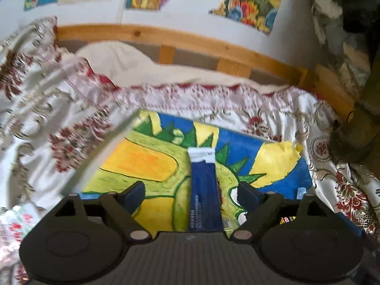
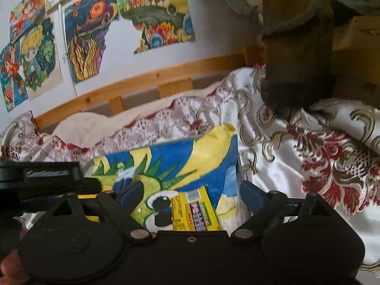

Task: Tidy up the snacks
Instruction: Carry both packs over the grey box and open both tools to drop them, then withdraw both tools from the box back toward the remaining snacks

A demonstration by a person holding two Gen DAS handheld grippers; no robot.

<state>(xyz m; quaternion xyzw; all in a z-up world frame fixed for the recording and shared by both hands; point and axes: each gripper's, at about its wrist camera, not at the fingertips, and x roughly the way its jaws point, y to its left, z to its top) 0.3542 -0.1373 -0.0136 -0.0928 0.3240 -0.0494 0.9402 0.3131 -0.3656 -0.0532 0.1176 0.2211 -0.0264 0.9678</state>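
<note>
Two snack packs (image 1: 204, 190) (image 2: 196, 211) lie on painted board (image 1: 142, 161).

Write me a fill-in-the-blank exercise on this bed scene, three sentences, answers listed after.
1. The dark blue snack packet lies between the open fingers of the ____ gripper.
2. The packet between the fingers of the right gripper is mostly ____ in colour.
3. Both packets lie on a colourful drawing spread over the floral ____.

Missing words: left; yellow; bedspread
</note>
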